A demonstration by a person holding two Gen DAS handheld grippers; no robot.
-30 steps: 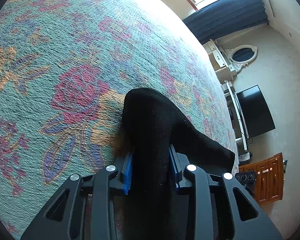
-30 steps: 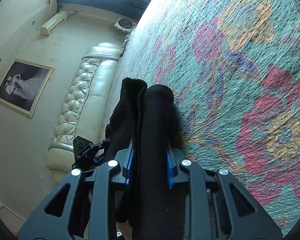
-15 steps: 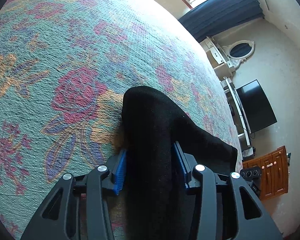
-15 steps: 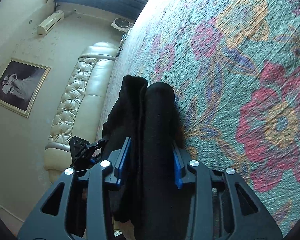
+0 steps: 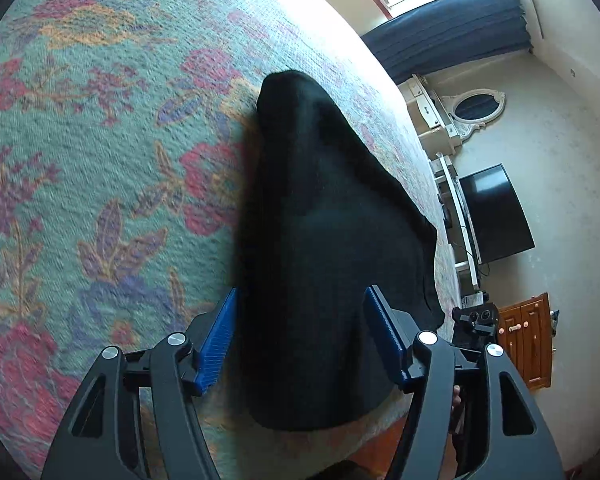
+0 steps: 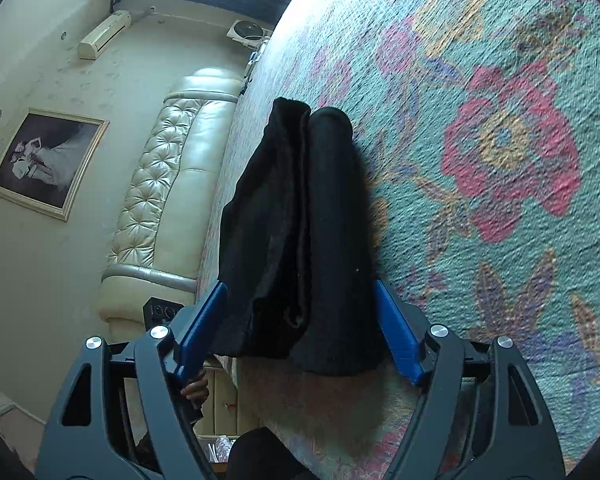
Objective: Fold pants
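Note:
The black pants (image 5: 324, 216) lie folded in a thick bundle on the floral bedspread (image 5: 80, 152). My left gripper (image 5: 300, 300) is open, its blue pads standing apart on either side of the near end of the bundle. In the right wrist view the pants (image 6: 300, 216) show as stacked folded layers near the bed's edge. My right gripper (image 6: 298, 292) is open too, its pads wide on both sides of the cloth, not pinching it.
The bedspread (image 6: 500, 160) stretches far beyond the pants. Off the bed stand a black TV (image 5: 496, 212), a wooden cabinet (image 5: 528, 340), a dresser with an oval mirror (image 5: 476, 106), a cream tufted headboard (image 6: 172, 184) and a framed picture (image 6: 46, 160).
Both grippers have opened and let go of the pants. Both have drawn back a little, so more of the bundle shows lying on the bed.

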